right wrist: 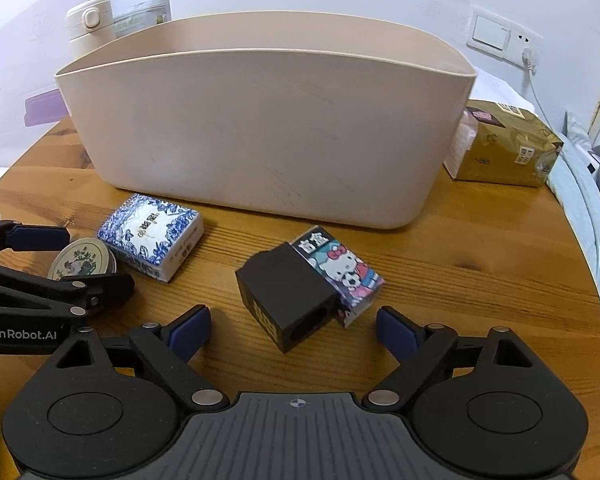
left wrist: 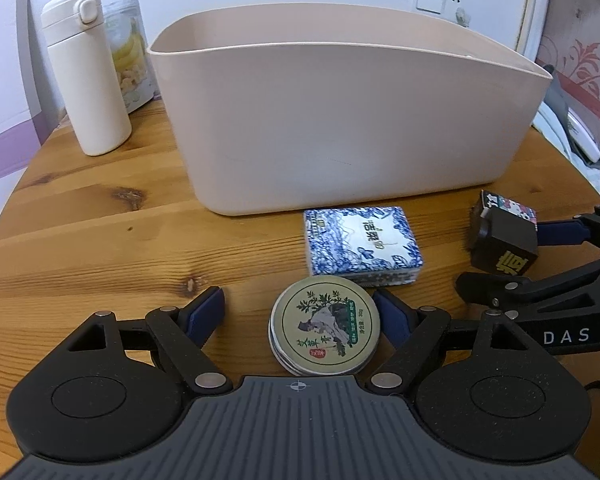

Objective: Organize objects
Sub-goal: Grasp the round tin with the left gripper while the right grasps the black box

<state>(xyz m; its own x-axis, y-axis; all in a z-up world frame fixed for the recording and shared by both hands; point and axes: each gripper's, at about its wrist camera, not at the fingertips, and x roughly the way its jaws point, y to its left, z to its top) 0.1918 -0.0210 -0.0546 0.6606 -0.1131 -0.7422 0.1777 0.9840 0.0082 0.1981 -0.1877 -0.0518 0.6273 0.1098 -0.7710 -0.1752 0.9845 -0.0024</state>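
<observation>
A round tin with a plant picture lies flat on the wooden table between the fingers of my left gripper, which is open; the tin sits close to the right pad. Just beyond it lies a blue-and-white floral box. My right gripper is open around a black box with a cartoon-cat pack sticking out of it; neither pad touches it. A large beige bin stands behind all of these, its inside hidden.
A white flask and a snack bag stand left of the bin. A gold pack lies to the bin's right. The round table's edge curves close on the right, with bedding beyond.
</observation>
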